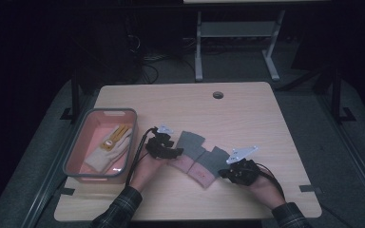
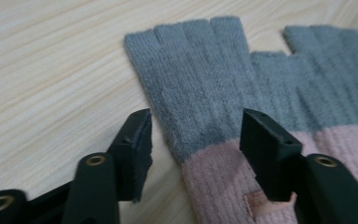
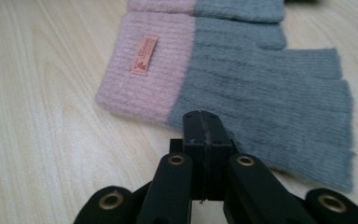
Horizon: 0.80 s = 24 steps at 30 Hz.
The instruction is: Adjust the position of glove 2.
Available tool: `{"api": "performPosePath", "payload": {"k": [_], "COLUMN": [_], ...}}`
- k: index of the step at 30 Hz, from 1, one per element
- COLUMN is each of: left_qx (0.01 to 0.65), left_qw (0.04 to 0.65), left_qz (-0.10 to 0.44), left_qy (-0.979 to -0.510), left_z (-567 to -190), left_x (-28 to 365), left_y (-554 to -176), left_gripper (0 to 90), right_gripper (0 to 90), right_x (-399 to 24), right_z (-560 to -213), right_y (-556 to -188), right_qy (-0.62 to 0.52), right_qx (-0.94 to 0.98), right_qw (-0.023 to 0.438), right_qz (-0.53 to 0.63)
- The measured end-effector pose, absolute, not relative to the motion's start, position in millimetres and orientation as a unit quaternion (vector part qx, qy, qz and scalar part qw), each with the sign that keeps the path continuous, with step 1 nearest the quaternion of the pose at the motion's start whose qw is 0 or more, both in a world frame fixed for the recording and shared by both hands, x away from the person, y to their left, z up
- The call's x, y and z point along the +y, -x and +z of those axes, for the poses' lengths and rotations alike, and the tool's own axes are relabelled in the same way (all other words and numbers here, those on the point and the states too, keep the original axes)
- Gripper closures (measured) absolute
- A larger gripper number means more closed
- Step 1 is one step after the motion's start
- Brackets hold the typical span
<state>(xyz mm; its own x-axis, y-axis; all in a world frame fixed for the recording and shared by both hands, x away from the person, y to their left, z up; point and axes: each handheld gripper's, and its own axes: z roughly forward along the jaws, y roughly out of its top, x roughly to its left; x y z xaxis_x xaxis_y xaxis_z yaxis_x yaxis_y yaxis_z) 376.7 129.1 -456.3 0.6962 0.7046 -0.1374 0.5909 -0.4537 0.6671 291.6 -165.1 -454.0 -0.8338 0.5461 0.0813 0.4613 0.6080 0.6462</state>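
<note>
Left gripper view, gripper point(image 2: 193, 140) half-open astride ribbed grey-pink knit glove point(image 2: 205, 88), right gripper point(image 3: 204, 130) closed, empty.

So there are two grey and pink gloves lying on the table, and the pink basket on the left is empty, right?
Not quite. The pink basket is not empty: the high view shows a cream and yellow glove lying inside it. The rest holds: two grey and pink gloves, one nearer the basket and one to its right, lie side by side on the table.
</note>
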Motion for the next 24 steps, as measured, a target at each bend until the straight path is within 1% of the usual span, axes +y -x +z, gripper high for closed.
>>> {"api": "performPosePath", "payload": {"k": [4,6,10,13,17,22,24], "left_qx": [0.387,0.386,0.385,0.38,0.375,0.38,0.38], "left_qw": [0.356,0.356,0.359,0.354,0.345,0.325,0.32], "left_qz": [0.068,0.063,0.05,0.05,0.057,0.08,0.08], "left_qy": [-0.848,-0.849,-0.849,-0.853,-0.859,-0.863,-0.864], "left_z": [-460,-461,-463,-462,-459,-450,-449], "left_x": [130,130,129,126,125,129,131], "left_y": [-379,-379,-380,-380,-380,-378,-378], "left_gripper": [50.1,54.2,65.8,76.5,81.0,81.4,81.3], "right_gripper": [90.0,90.0,90.0,90.0,90.0,90.0,90.0], "right_x": [-162,-161,-160,-159,-159,-158,-159], "right_z": [-456,-457,-457,-458,-459,-460,-460], "right_y": [-291,-292,-292,-292,-293,-293,-292], "right_qy": [-0.282,-0.281,-0.282,-0.284,-0.283,-0.284,-0.284], "right_qx": [0.896,0.897,0.896,0.896,0.897,0.897,0.897], "right_qw": [0.06,0.062,0.064,0.063,0.064,0.067,0.068], "right_qz": [0.338,0.335,0.337,0.337,0.335,0.333,0.333]}}
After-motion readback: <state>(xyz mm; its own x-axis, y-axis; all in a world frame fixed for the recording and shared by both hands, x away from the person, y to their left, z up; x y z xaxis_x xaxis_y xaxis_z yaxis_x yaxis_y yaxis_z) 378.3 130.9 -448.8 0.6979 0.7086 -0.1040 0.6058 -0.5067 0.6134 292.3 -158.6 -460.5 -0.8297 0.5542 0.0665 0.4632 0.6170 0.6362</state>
